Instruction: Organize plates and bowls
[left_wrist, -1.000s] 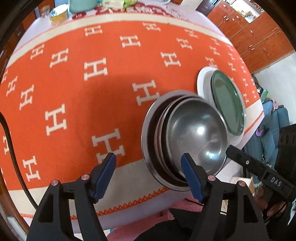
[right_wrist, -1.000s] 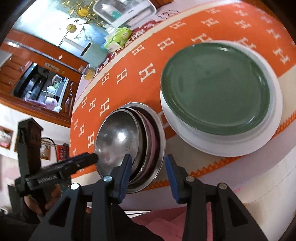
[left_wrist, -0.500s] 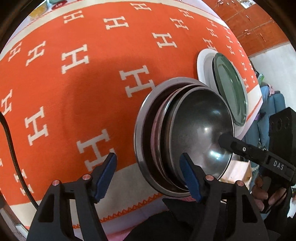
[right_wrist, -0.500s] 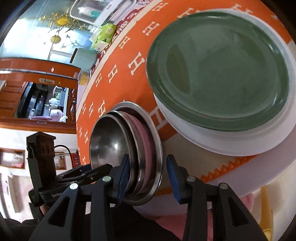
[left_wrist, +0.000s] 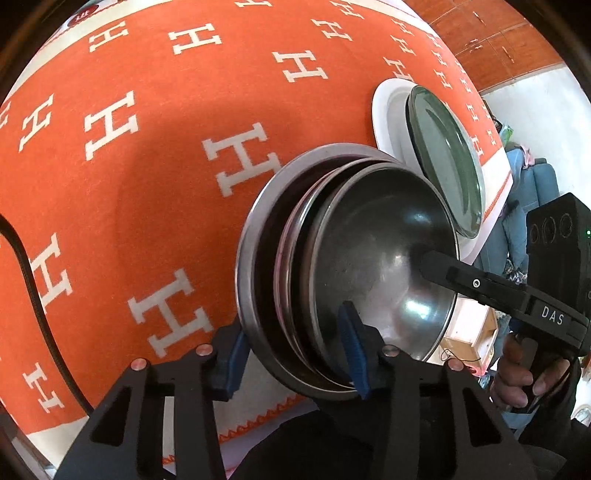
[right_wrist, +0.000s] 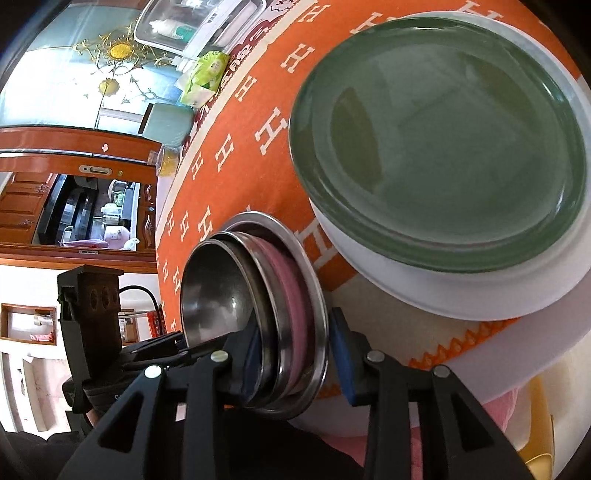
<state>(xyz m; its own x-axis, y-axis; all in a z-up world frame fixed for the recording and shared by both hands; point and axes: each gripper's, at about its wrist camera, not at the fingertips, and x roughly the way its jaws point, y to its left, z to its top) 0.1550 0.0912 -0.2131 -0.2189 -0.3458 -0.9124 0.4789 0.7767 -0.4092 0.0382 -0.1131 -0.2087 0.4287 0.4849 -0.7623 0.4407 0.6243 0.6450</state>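
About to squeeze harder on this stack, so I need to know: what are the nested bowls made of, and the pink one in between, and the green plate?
The top bowl and the outer bowl look like polished steel: grey, with mirror glints. The pink bowl is matte, probably plastic; only its rim shows. The green plate looks like glazed ceramic or melamine, glossy with soft reflections.

The cloth (left_wrist: 147, 155) is orange with white H letters; beside it, a green plate (right_wrist: 443, 147) on a white plate (right_wrist: 424, 291).
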